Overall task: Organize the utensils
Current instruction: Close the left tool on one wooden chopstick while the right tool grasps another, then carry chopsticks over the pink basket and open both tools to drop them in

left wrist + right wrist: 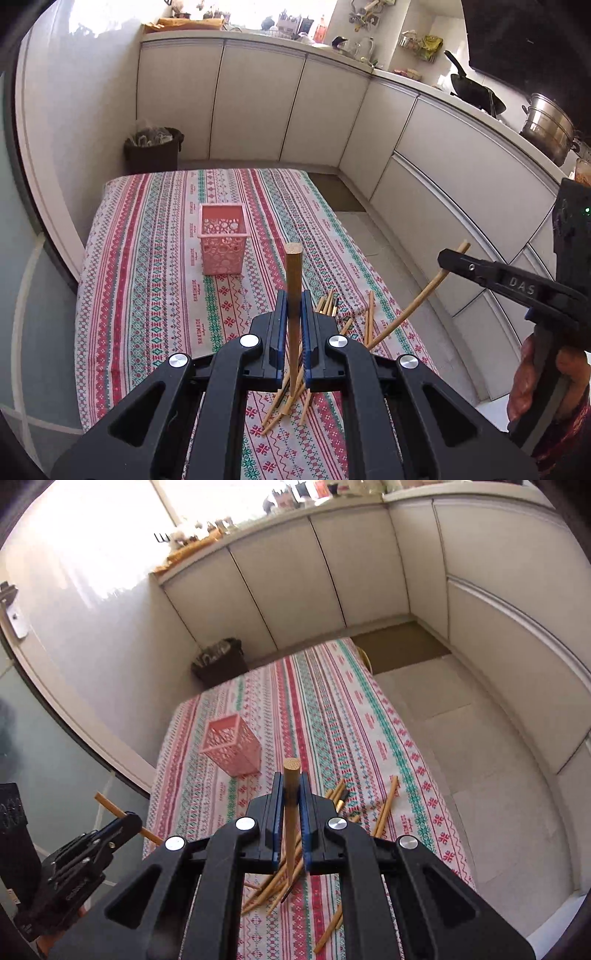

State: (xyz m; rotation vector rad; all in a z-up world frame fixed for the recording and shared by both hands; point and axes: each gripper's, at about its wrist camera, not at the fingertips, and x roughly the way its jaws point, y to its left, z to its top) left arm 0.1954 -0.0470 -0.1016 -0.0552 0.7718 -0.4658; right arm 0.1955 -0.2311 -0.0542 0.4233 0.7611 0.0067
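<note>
Each hand-held gripper is clamped on one wooden chopstick: the left hand-held gripper (294, 314) holds a chopstick (294, 280) upright, and the right hand-held gripper (291, 797) holds another chopstick (290, 786) the same way. The loose chopsticks (332, 306) lie scattered near the worktop's (147, 258) near right edge. The pink basket (221, 240) stands toward the middle of the striped tablecloth, well apart from them.

Countertop clutter (284, 22) along upper frame edge too small and overexposed to identify; loose chopsticks (284, 402) at lower centre partly hidden behind gripper bodies.
</note>
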